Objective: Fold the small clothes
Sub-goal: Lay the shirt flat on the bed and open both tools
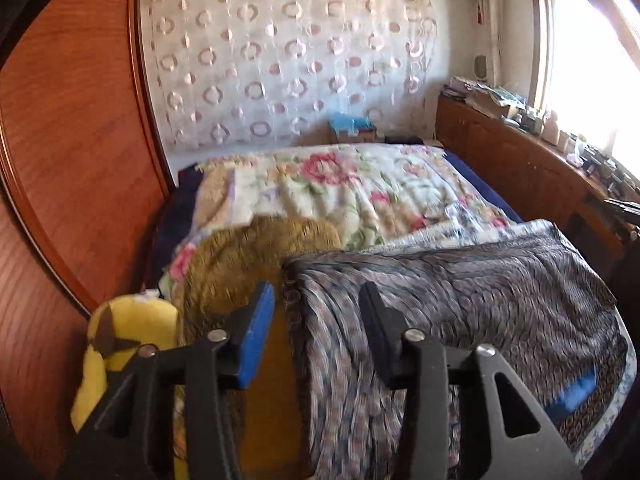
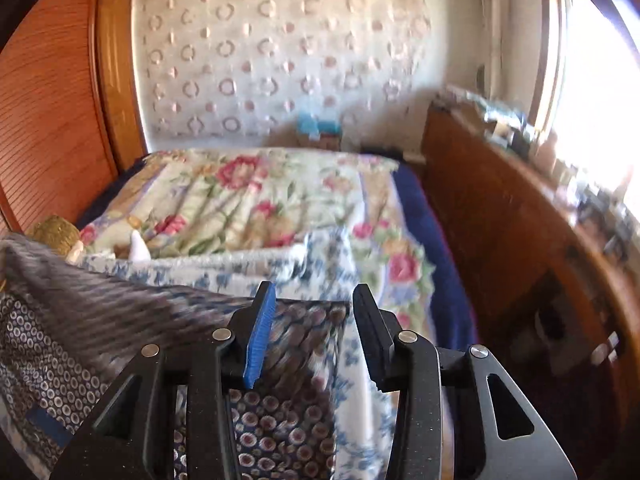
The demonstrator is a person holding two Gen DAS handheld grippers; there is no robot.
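Beside the window, the clutter on the wooden cabinet smears into blur, perhaps bottles.

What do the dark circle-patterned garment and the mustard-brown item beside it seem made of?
Dark circle-patterned garment: thin woven fabric, possibly silky or synthetic, judging by its slight sheen and soft drape. Mustard-brown item: looks like plush or terry; its surface is nubby and matte.

Daylight from the window overexposes the right side. Fisheye distortion bends edges; corners vignette. Right wrist view shows motion blur.
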